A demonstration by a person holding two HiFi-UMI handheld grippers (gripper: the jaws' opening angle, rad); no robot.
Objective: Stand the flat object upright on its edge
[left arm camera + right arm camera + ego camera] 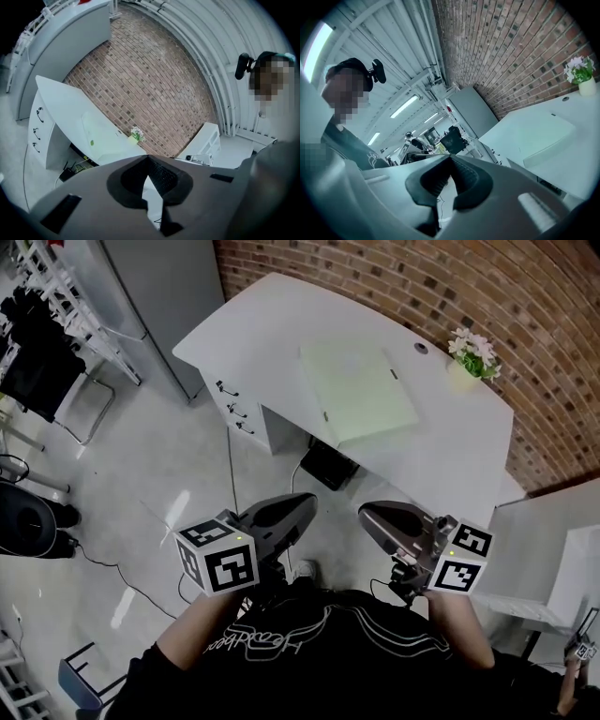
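We hold our two claws low in front of us, over the floor [141, 484], well away from the desk [272, 334]. Our left claw [307, 502] is clenched tight with nothing in it. Our right claw [367, 514] is clenched tight too, and it is empty as well. The two claws sit near each other, with their tips pointing toward the desk.

The green folder [358, 390] lies flat on the white desk top. It is up ahead of both claws and well apart from them. Neither claw touches it.

A little pot of flowers [472, 357] stands on the desk near the folder's far right corner, close to the brick wall [422, 282]. Drawers [234, 407] sit under the left end of the desk.
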